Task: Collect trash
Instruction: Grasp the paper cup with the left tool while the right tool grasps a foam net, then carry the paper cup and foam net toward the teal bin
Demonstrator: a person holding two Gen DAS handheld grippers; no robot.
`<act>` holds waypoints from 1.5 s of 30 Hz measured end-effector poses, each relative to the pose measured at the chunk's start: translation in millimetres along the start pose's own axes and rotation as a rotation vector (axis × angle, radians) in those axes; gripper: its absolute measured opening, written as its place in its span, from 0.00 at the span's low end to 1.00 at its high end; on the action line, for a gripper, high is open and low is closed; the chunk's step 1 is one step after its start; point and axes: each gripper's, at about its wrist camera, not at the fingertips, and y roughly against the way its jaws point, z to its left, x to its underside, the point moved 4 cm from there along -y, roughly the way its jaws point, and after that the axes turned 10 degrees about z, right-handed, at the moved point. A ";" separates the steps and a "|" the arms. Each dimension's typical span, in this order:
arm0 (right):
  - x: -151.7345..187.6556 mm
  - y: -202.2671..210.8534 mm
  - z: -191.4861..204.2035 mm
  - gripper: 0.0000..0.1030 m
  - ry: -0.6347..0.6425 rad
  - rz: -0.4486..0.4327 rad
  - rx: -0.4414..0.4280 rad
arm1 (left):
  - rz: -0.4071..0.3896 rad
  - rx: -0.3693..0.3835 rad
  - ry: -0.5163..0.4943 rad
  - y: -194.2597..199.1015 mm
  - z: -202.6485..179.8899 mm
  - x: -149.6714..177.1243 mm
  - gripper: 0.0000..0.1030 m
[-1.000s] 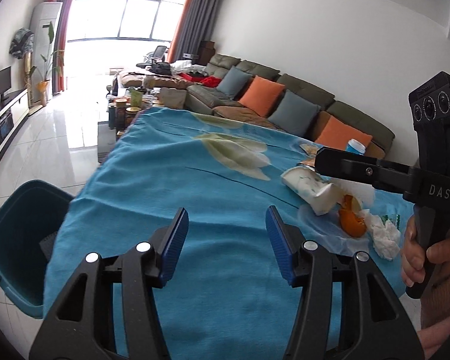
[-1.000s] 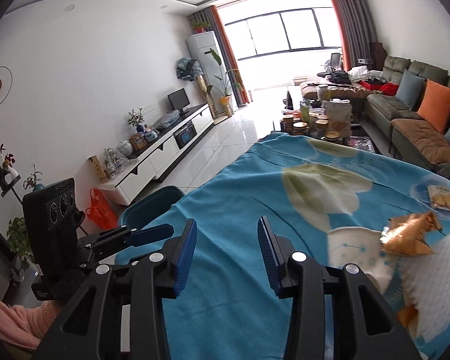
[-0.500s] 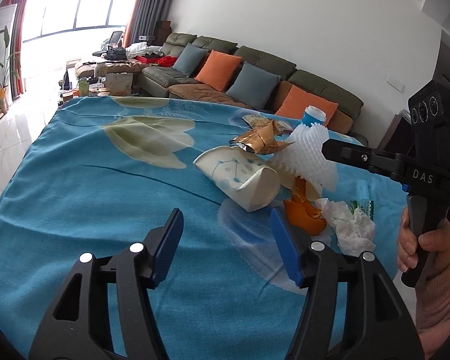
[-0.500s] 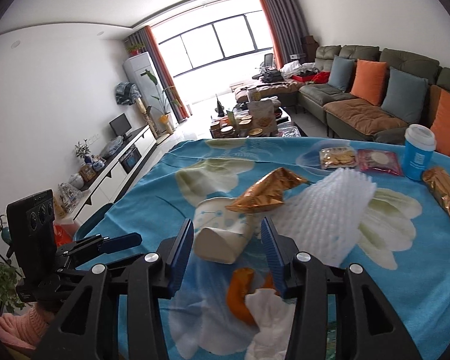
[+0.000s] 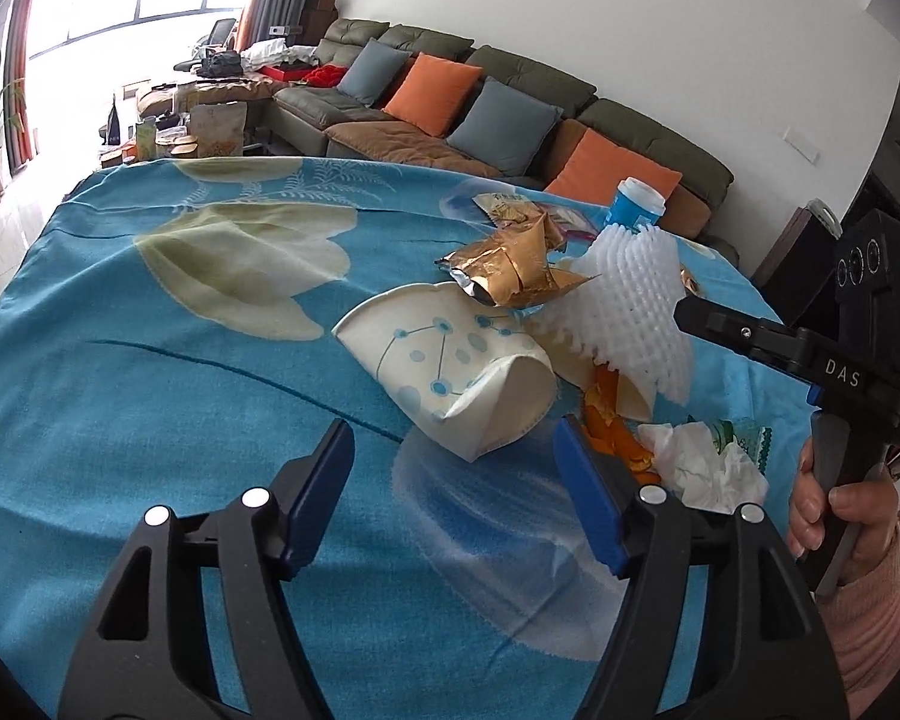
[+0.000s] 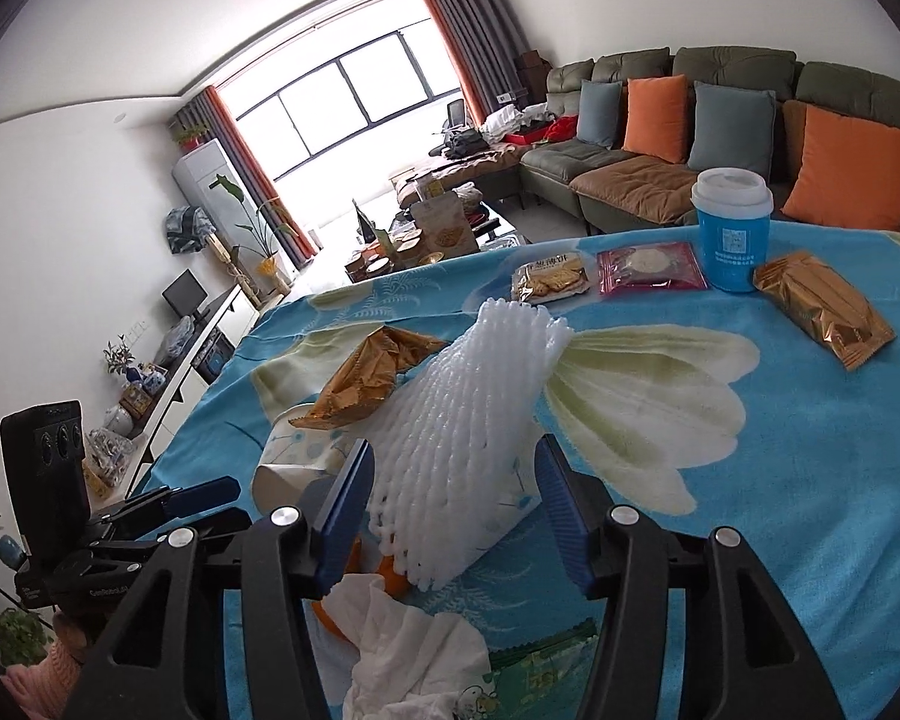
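The trash lies heaped on the blue-clothed worktop (image 5: pixel 150 420): a crushed paper cup (image 5: pixel 450 372) on its side, a gold wrapper (image 5: pixel 510 270) resting on the cup's upper edge, a white foam net (image 6: pixel 468 420) leaning across both, orange peel (image 5: pixel 612 432) under the net, and a crumpled tissue (image 6: pixel 402 636) nearest the person. A green wrapper (image 6: pixel 540 654) lies beside the tissue.

The left claw (image 5: pixel 456 498) hovers just short of the cup, its jaws lately widened and empty, apparently spread to take the cup's flattened base. The right claw (image 6: pixel 450 516) straddles the near end of the foam net; its jaws have also just been opening and the pads do not press on it, so nothing is held yet. Each claw seems lined up on a separate piece so both can lift together.

Farther back stand a lidded blue cup (image 6: pixel 732 228), cracker packs (image 6: pixel 552 279) and another gold packet (image 6: pixel 822 306), apparently unopened and well apart from the heap.
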 end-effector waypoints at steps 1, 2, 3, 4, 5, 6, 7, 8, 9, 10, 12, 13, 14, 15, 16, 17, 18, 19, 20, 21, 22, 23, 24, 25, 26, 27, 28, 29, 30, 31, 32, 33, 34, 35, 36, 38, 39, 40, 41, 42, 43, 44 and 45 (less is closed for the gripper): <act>0.2 -1.1 -0.8 0.52 -0.003 0.002 -0.007 | 0.011 0.004 0.007 -3.7 0.7 -2.2 0.67; 0.1 -2.5 -1.8 0.52 -0.005 0.004 -0.015 | 0.021 0.010 0.014 -7.2 1.5 -4.5 0.67; -0.3 -3.5 -2.4 0.52 -0.009 0.005 -0.022 | 0.033 0.025 0.025 -11.1 3.1 -7.0 0.67; -0.6 -4.4 -3.1 0.52 -0.014 0.006 -0.028 | 0.045 0.036 0.040 -15.2 5.1 -9.7 0.67; -0.6 -5.6 -3.8 0.51 -0.019 0.009 -0.036 | 0.055 0.048 0.053 -19.1 7.2 -11.9 0.65; -1.0 -6.9 -5.3 0.50 -0.024 0.012 -0.046 | 0.062 0.059 0.061 -22.5 7.8 -13.6 0.60; -1.3 -7.0 -5.8 0.48 -0.029 0.015 -0.053 | 0.070 0.071 0.070 -25.5 9.5 -15.4 0.57; -1.7 -7.8 -6.7 0.41 -0.033 0.017 -0.061 | 0.077 0.082 0.078 -28.1 10.7 -16.2 0.49; -1.1 -8.5 -7.5 0.34 -0.034 0.021 -0.067 | 0.083 0.100 0.084 -29.9 11.7 -16.9 0.42; -0.1 -8.7 -8.2 0.32 -0.033 0.023 -0.072 | 0.085 0.108 0.085 -31.1 12.1 -16.0 0.39; -0.4 -7.7 -5.7 0.21 -0.024 0.023 -0.078 | 0.077 0.117 0.078 -31.0 10.9 -15.1 0.30; -1.5 -6.4 -3.7 0.20 -0.018 0.021 -0.076 | 0.074 0.123 0.074 -31.1 9.8 -15.1 0.27; -1.4 -4.8 -2.6 0.17 -0.013 0.018 -0.079 | 0.070 0.126 0.070 -30.4 8.8 -15.0 0.23; -1.4 -3.0 -1.5 0.13 -0.008 0.015 -0.082 | 0.065 0.123 0.065 -29.5 7.9 -14.7 0.22; -1.6 -0.6 -0.3 0.12 -0.003 0.009 -0.083 | 0.061 0.115 0.060 -28.9 7.0 -14.6 0.22; -2.1 1.6 0.6 0.12 0.002 0.003 -0.084 | 0.056 0.108 0.056 -28.2 6.3 -14.3 0.22; -2.2 4.2 2.1 0.11 0.008 -0.004 -0.083 | 0.053 0.104 0.052 -26.7 5.5 -13.7 0.22; -4.1 5.6 2.4 0.11 0.013 -0.010 -0.085 | 0.047 0.100 0.049 -24.7 5.0 -13.1 0.21; -4.2 8.4 3.9 0.11 0.019 -0.016 -0.086 | 0.040 0.098 0.045 -21.8 4.6 -12.2 0.21; -4.1 11.1 5.4 0.11 0.025 -0.022 -0.085 | 0.033 0.097 0.041 -18.4 4.0 -11.0 0.20; -4.1 13.8 7.1 0.11 0.029 -0.028 -0.085 | 0.026 0.095 0.038 -14.8 4.2 -9.4 0.20; -4.2 16.5 8.9 0.11 0.034 -0.033 -0.086 | 0.018 0.091 0.036 -11.2 4.4 -8.0 0.20; -3.9 19.5 10.2 0.11 0.038 -0.039 -0.085 | 0.009 0.085 0.033 -7.2 4.7 -6.8 0.19; -3.9 22.6 11.7 0.11 0.043 -0.045 -0.084 | 0.000 0.081 0.029 -2.6 4.8 -4.9 0.19; -3.8 25.8 13.6 0.11 0.049 -0.051 -0.084 | -0.008 0.078 0.025 1.5 5.1 -3.0 0.19; -3.8 29.1 15.8 0.11 0.054 -0.056 -0.085 | -0.014 0.075 0.024 5.8 6.2 -1.0 0.19; -3.6 32.3 17.5 0.11 0.058 -0.062 -0.083 | -0.020 0.070 0.023 9.5 7.0 1.0 0.19; -3.6 35.1 18.6 0.11 0.060 -0.068 -0.083 | -0.025 0.067 0.022 13.5 8.3 3.4 0.19; -4.1 37.7 20.2 0.11 0.061 -0.073 -0.088 | -0.031 0.065 0.024 17.8 10.7 6.0 0.19; -3.9 40.9 22.2 0.11 0.065 -0.080 -0.090 | -0.037 0.065 0.028 22.8 12.8 9.2 0.19; -3.4 44.8 25.5 0.11 0.068 -0.087 -0.093 | -0.045 0.061 0.031 27.8 15.4 11.6 0.19; -3.3 47.6 27.3 0.11 0.072 -0.093 -0.100 | -0.054 0.057 0.033 33.1 18.1 14.4 0.19; -3.0 50.2 30.3 0.11 0.077 -0.098 -0.108 | -0.061 0.054 0.034 39.0 20.6 18.6 0.19; -3.4 51.5 32.9 0.11 0.082 -0.102 -0.113 | -0.067 0.046 0.036 44.7 23.6 22.0 0.19; -3.5 52.4 36.7 0.11 0.089 -0.103 -0.121 | -0.075 0.036 0.037 50.3 26.5 25.5 0.19; -2.6 51.9 46.4 0.11 0.109 -0.100 -0.140 | -0.085 0.021 0.041 59.8 32.5 31.8 0.19; -2.0 50.5 51.9 0.11 0.120 -0.097 -0.150 | -0.092 0.008 0.044 65.5 35.5 35.5 0.19; -1.5 48.6 57.9 0.11 0.132 -0.092 -0.162 | -0.099 -0.001 0.047 70.0 37.8 38.3 0.19; -1.3 46.2 64.5 0.11 0.143 -0.087 -0.173 | -0.106 -0.009 0.051 75.6 40.0 41.8 0.19; -0.9 43.8 71.8 0.11 0.153 -0.081 -0.184 | -0.112 -0.020 0.055 81.4 43.3 45.7 0.19; -0.6 39.7 78.1 0.11 0.162 -0.072 -0.200 | -0.118 -0.031 0.058 86.8 46.1 49.6 0.19; 0.7 36.1 85.0 0.11 0.170 -0.063 -0.214 | -0.123 -0.042 0.062 91.9 49.1 53.1 0.19; 1.5 32.0 91.8 0.11 0.180 -0.054 -0.226 | -0.127 -0.052 0.067 97.5 52.8 57.3 0.19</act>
